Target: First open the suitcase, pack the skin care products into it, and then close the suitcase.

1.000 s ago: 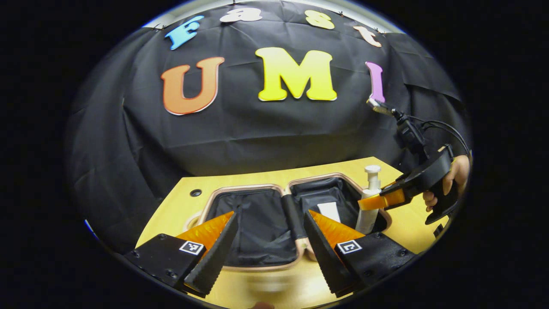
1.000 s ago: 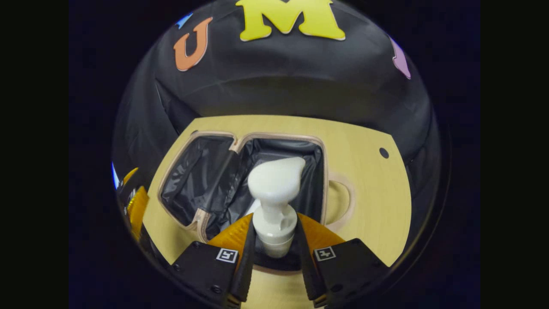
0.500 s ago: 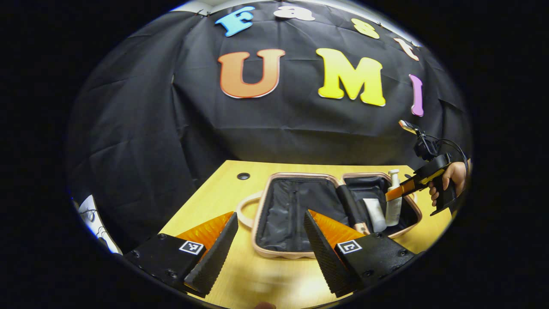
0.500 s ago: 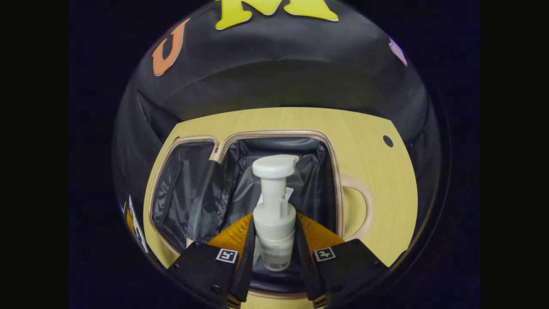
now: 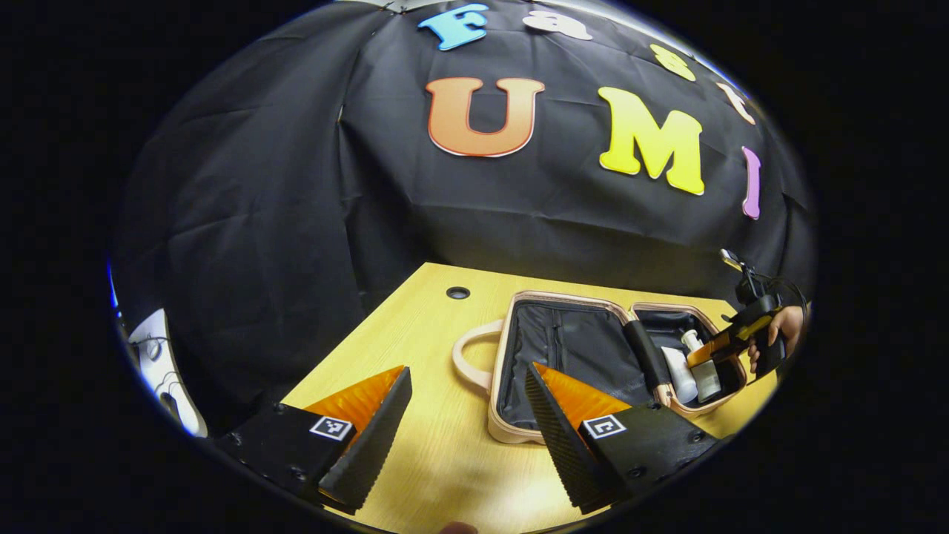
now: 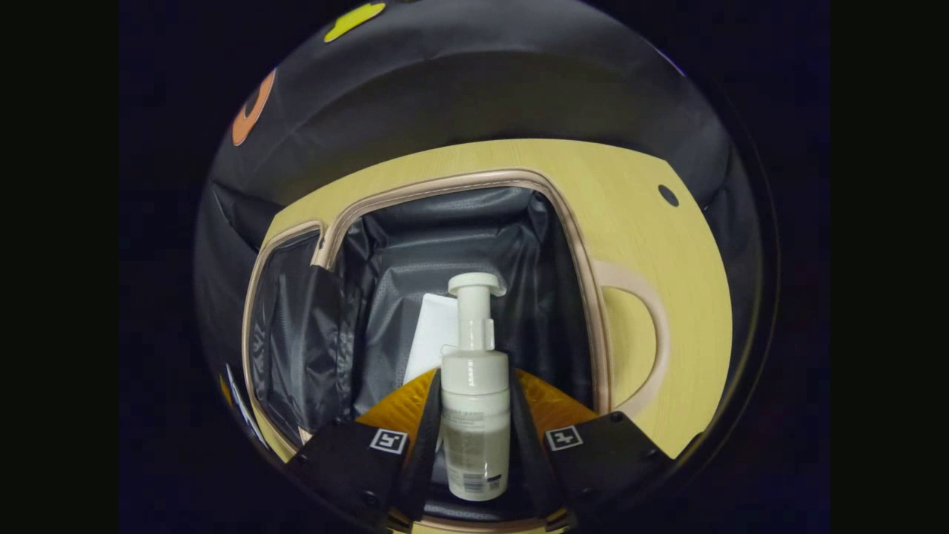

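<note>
Both tools differ: I'm lowering my right tool, clamping the white plastic pump bottle, into the open pink hard-shell suitcase beside a white tube, while I'm holding my left tool wide and empty over the wooden desk, leaving room.

Black cloth wall behind light wooden table with round hole

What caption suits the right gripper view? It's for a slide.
Right gripper shut on white pump bottle, over open pink suitcase's black-lined half, beside a white tube.

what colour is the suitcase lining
Black, a slightly shiny fabric inside the suitcase; the right gripper view shows it best.
</note>
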`<state>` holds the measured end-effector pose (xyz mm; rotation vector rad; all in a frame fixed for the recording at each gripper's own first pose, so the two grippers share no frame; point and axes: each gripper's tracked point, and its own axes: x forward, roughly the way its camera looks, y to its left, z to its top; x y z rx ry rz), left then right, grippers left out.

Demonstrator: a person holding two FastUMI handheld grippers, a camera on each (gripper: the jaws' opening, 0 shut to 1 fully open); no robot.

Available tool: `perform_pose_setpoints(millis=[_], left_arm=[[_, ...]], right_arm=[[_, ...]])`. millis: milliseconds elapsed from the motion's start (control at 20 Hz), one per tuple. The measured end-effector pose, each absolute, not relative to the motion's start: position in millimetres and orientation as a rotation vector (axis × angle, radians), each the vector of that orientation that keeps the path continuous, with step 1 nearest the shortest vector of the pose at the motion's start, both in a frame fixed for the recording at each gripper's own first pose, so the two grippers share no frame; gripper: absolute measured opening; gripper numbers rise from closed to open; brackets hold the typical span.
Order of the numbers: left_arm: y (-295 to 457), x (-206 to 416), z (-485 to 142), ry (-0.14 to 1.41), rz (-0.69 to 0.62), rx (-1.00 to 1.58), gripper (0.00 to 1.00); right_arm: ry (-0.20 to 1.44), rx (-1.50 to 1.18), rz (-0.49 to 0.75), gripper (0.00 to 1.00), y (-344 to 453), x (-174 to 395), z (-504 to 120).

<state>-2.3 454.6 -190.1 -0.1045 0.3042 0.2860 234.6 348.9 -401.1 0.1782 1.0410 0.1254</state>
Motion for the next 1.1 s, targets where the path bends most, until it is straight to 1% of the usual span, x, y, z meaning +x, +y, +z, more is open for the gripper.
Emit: perform_pose_setpoints(millis=[50,200,250,300,350,450,500,550,600,700,800,850,900,950,1000,1050,1100], left_arm=[[458,1,-194,0.317,0.284,-0.139,0.97],[469,3,-224,0.404,0.309,-0.257,0.97],[472,6,-229,0.411,0.311,-0.302,0.99],[475,8,-236,0.418,0.318,-0.347,0.98],[479,9,-240,0.426,0.327,-0.394,0.99],[482,11,-254,0.446,0.34,-0.489,0.98],[482,16,-256,0.446,0.334,-0.549,0.98],[482,19,-258,0.436,0.331,-0.623,0.98],[481,24,-260,0.415,0.318,-0.712,0.98],[484,29,-254,0.356,0.293,-0.901,0.97],[490,38,-256,0.329,0.285,-1.016,0.96],[490,42,-265,0.336,0.288,-1.04,0.96],[493,45,-270,0.34,0.279,-1.069,0.96],[495,46,-271,0.342,0.269,-1.096,0.96],[495,49,-270,0.344,0.258,-1.122,0.96],[495,55,-272,0.346,0.246,-1.144,0.95],[491,63,-271,0.346,0.233,-1.159,0.95]], right_arm=[[1.044,0.185,0.131,0.52,349,234,-401],[1.042,0.209,0.136,0.54,345,235,-400],[1.042,0.198,0.13,0.65,342,233,-399],[1.041,0.188,0.15,0.63,344,230,-397],[1.03,0.164,0.176,0.67,346,229,-394],[0.972,0.07,0.221,0.81,350,225,-382],[0.939,0.031,0.251,0.82,354,221,-372],[0.907,0.01,0.287,0.77,361,214,-358],[0.879,0.003,0.325,0.82,367,207,-343],[0.814,-0.016,0.378,0.82,370,188,-310],[0.736,-0.008,0.407,0.82,365,168,-267],[0.693,-0.015,0.412,0.79,358,157,-245],[0.648,-0.027,0.415,0.82,347,145,-223],[0.609,-0.036,0.415,0.82,338,133,-204],[0.576,-0.043,0.412,0.78,327,119,-186],[0.548,-0.047,0.404,0.78,316,106,-171],[0.523,-0.043,0.389,0.82,303,94,-157]])
